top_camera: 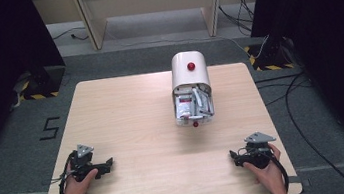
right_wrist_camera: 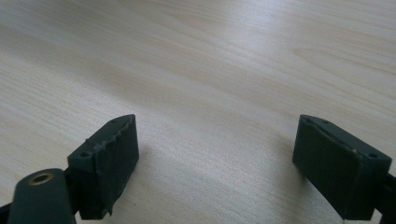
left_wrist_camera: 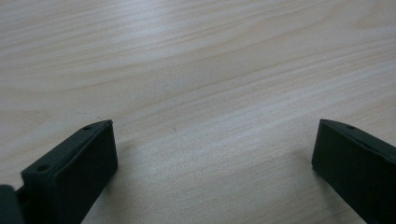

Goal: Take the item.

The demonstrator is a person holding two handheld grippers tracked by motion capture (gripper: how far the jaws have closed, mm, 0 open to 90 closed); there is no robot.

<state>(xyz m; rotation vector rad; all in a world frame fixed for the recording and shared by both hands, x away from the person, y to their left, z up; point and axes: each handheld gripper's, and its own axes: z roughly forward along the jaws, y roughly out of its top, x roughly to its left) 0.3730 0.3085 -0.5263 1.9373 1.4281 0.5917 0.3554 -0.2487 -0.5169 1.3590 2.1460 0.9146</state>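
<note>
We've got the left gripper (top_camera: 109, 162) parked near the table's (top_camera: 128, 128) front-left corner, jaws spread wide with nothing between them. Mid-table, toward the far edge, sits a white container (top_camera: 191, 89) with 2 red knobs, packets inside. The right gripper (top_camera: 234, 157), front right, gapes equally empty.

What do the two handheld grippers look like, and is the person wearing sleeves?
Both the left gripper and right gripper are black, each topped by a grey three-cornered plate and trailing a black cable. Their fingers are blocky black pads with small screw holes. The forearms are bare, with no sleeves in sight.
</note>
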